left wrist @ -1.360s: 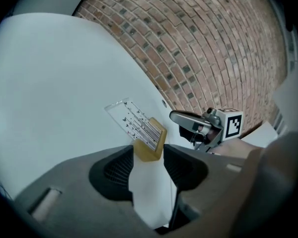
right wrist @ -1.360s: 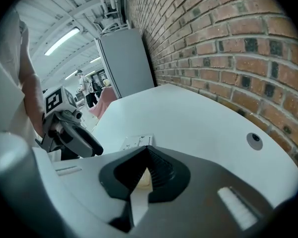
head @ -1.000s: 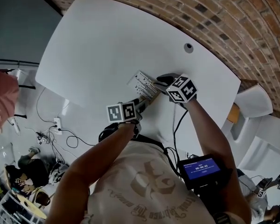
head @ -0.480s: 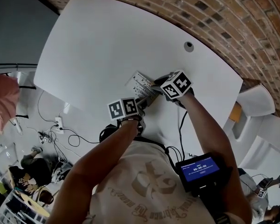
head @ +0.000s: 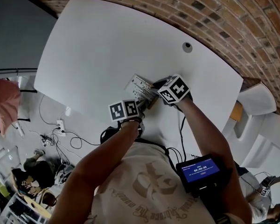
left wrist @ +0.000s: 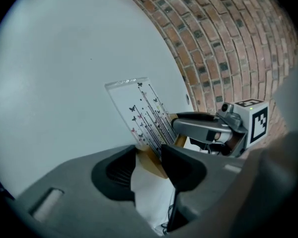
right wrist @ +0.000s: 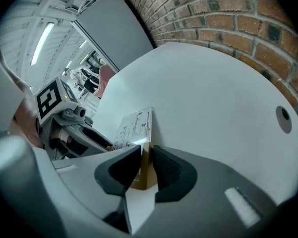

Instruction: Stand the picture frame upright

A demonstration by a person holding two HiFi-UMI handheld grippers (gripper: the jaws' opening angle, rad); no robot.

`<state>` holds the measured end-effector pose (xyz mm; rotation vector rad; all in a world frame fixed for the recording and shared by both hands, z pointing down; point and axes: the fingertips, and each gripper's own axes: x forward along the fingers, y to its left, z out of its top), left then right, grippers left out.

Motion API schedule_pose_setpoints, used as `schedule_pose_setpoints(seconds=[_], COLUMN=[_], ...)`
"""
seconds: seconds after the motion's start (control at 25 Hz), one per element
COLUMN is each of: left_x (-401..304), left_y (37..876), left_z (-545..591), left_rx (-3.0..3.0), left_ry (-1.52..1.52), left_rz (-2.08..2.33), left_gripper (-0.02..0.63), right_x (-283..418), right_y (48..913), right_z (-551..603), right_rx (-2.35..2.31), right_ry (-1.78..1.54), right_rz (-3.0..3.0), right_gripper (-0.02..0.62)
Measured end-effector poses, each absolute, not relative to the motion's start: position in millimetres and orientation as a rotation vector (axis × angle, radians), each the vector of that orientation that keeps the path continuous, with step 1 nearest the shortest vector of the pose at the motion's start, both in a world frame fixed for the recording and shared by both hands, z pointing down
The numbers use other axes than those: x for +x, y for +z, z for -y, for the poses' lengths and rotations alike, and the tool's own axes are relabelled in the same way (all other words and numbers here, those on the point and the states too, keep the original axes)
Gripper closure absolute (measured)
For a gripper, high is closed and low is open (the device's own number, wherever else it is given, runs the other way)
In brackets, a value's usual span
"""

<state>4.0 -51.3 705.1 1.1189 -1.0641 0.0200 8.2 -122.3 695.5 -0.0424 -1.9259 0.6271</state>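
White worktop (head: 107, 41) below a brick wall (head: 224, 13) carries the frame (left wrist: 141, 110), tilted near the front edge. The left gripper (left wrist: 148, 148) and right gripper (right wrist: 146, 152) have just been closing and clamp its wooden foot (right wrist: 141, 175). This looks like the grasp step. Next, tip the frame gently up onto that foot.

Both bare forearms extend forward from the torso and converge. In the head view the left forearm (head: 95, 160) angles up to the right, and the right forearm (head: 203, 129) angles up to the left. Each hand points its gripper forward and downward.

Left gripper (left wrist: 149, 155): the jaws have just been closing, and the pads press on the brown back edge of the picture frame (left wrist: 141, 108).

Right gripper (right wrist: 146, 157): the jaws have just been closing, and the pads clamp the same frame's brown edge.

The grippers face each other, close together.
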Motion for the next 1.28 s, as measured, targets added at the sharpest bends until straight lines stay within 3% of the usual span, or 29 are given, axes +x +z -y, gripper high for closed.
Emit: schedule_pose_setpoints(seconds=[1.28], left_x=[-27.6], left_y=[659.2], left_z=[86.1], left_rx=[1.724], left_ry=[0.516], left_rz=[1.190], left_gripper=[0.465], right_x=[23.2], right_y=[641.9], right_z=[137.6], right_rx=[0.618], right_ry=[0.739], right_rz=[2.279], right_gripper=[0.523])
